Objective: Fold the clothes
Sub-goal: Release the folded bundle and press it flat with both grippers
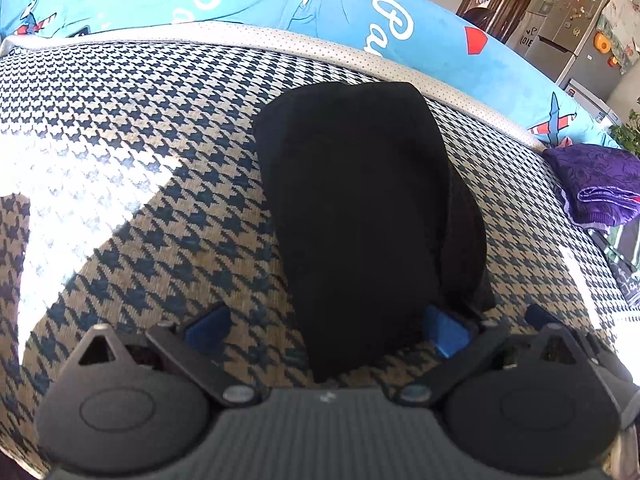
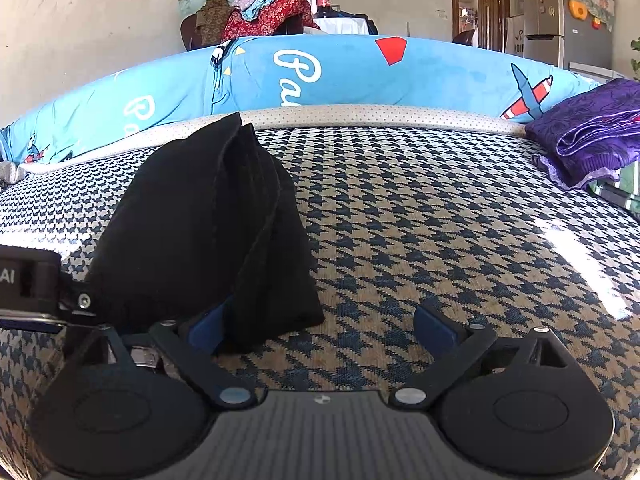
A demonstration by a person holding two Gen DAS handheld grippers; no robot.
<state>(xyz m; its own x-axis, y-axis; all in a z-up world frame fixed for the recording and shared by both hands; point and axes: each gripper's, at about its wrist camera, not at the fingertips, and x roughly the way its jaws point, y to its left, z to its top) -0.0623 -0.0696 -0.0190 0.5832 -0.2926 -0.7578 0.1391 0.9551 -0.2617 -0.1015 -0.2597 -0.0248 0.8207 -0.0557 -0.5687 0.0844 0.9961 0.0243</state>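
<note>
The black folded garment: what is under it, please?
The black folded garment lies on the houndstooth cover, which shows all around it. The part of the cover directly beneath is hidden, so anything trapped there cannot be seen. Behind it runs a blue printed bolster.

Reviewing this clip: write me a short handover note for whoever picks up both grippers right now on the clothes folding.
Left gripper: open, jaws wide, the near end of the folded black garment lying between them, not clamped.
Right gripper: open, not gripping; the black garment's near corner lies against its left finger.
Things: black garment lies folded into a compact stack on the houndstooth cover; a folded purple garment sits at the far right edge.
Done: the black piece looks folded and released.
Left: probably move it beside the purple one, then take the next piece; none is within view here.
</note>
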